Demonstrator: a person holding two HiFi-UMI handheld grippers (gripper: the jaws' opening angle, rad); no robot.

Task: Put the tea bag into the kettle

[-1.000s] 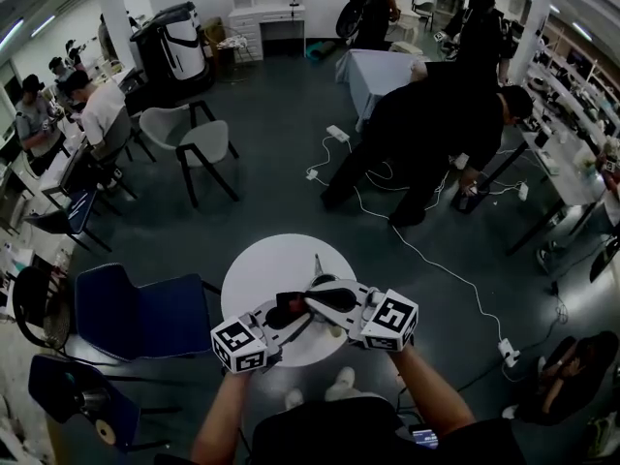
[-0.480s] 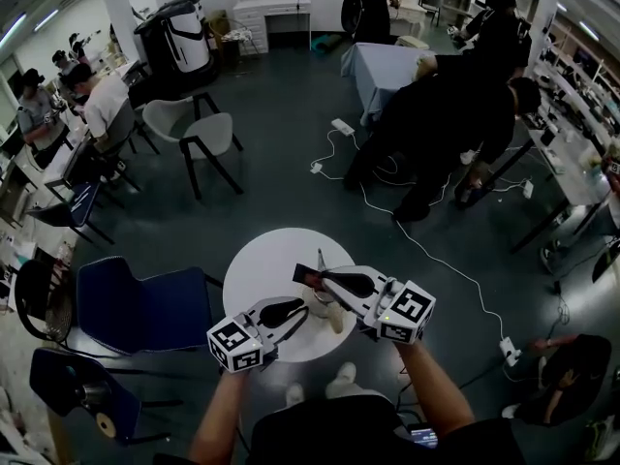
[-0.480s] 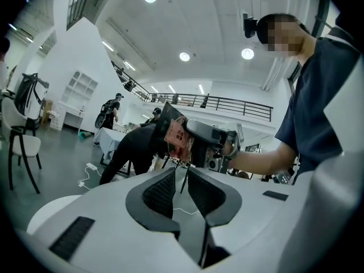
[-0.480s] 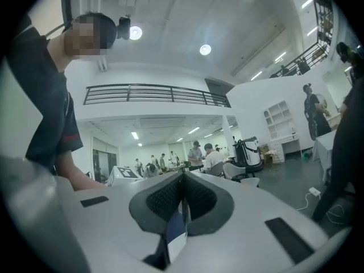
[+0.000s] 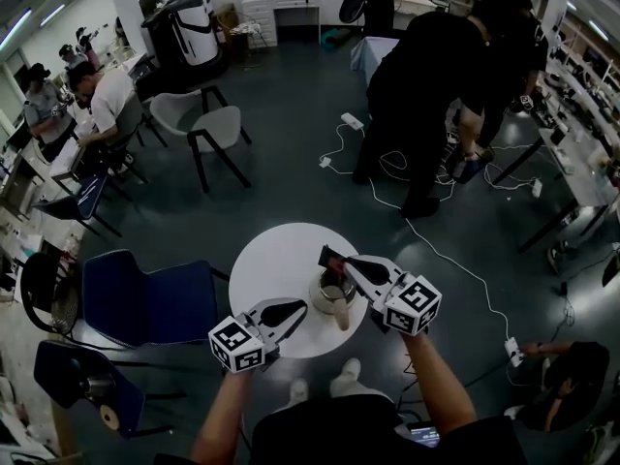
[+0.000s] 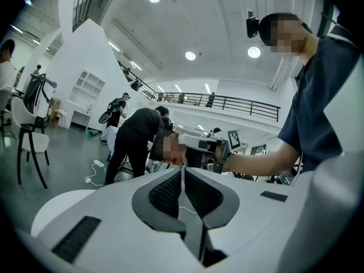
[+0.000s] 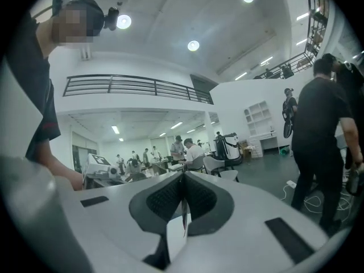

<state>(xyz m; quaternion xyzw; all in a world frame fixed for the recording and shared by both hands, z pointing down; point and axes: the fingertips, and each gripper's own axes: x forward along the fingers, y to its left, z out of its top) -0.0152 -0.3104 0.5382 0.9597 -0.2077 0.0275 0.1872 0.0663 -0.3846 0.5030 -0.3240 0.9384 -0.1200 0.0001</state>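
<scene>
Reading left to right: left gripper (image 5: 294, 307) sits beside the kettle (image 5: 331, 296) on the round table (image 5: 269, 260), jaws clenched, nothing visible in them. Right gripper (image 5: 327, 257) pinches the tea bag (image 5: 335, 265) just above the kettle mouth. Bag not in yet; lowering and release remain, I'd say. Bag looks thin, flat, reddish.

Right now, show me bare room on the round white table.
Free: far-left half of the round white table, between the pale kettle and the blue chair. Crowded: near-right side, with kettle, right gripper and left gripper.
</scene>
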